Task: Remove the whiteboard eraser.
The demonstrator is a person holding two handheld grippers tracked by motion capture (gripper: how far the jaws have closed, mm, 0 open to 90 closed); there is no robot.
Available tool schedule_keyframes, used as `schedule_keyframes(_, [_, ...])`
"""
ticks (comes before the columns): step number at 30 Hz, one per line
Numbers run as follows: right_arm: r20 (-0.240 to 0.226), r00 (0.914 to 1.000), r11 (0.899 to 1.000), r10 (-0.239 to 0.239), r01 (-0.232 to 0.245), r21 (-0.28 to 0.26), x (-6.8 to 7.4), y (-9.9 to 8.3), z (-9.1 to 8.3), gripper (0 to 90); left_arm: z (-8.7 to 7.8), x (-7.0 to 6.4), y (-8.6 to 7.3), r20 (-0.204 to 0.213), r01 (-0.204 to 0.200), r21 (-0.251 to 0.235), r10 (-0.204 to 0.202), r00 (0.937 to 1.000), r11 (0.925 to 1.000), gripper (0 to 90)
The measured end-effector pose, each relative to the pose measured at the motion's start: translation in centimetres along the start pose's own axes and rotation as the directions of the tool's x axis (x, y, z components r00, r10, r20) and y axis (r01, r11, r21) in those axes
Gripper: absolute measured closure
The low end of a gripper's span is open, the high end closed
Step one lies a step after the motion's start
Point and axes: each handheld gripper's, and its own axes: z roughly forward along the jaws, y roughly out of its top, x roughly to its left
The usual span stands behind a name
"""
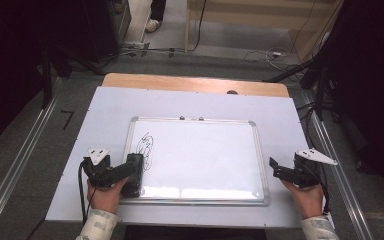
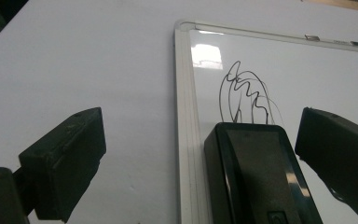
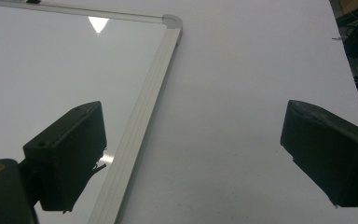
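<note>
A whiteboard (image 1: pixel 200 160) with a pale metal frame lies flat on a white sheet (image 1: pixel 105 107) that covers most of a wooden table (image 1: pixel 190 82), and everything else is placed here by reference to that board. Near the board's left edge, on its writing surface, is a tangle of thin black scribble (image 1: pixel 146 147); in the left gripper view the same looping lines (image 2: pixel 242 93) sit just beyond the far end of a black eraser (image 2: pixel 261 177). The eraser (image 1: pixel 134 174) rests on the board's lower left corner, just inside the frame. The left gripper (image 1: pixel 127 172) is held by the person's left hand (image 1: pixel 105 192) at that same corner, and its jaws stand wide apart: one jaw hangs over the sheet outside the frame, the other over the board on the eraser's far side, so the eraser lies between them with a clear gap on each side and is not gripped. The right gripper (image 1: pixel 276 170) is held by the right hand (image 1: pixel 307 192) just off the board's right edge, low down. Its jaws are also spread wide with nothing between them; in the right gripper view (image 3: pixel 193 163) one jaw hangs over the board's right frame rail (image 3: pixel 142 126) and the other over the bare sheet outside it. Two small dark clips (image 1: pixel 191 118) sit on the board's top rail.
</note>
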Motion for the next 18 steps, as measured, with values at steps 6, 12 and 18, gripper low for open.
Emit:
schedule_keyframes(6, [0.002,1.0000,1.000,0.002,-0.002,0.003,0.0,0.0,0.1,5.3,0.3,-0.7,-0.3,0.005,-0.009,0.019,0.009,1.0000,0.9998,2.1])
schedule_keyframes(12, [0.001,1.0000,1.000,-0.001,0.001,0.001,0.0,0.0,0.0,5.4,0.3,-1.4,-0.7,0.001,-0.026,0.030,0.026,0.9997,0.9992,2.1])
schedule_keyframes(18, [0.002,1.0000,1.000,-0.001,0.001,0.000,0.1,0.0,0.0,5.4,0.3,-2.0,-1.0,-0.002,-0.040,0.037,0.040,0.9992,0.9985,2.1])
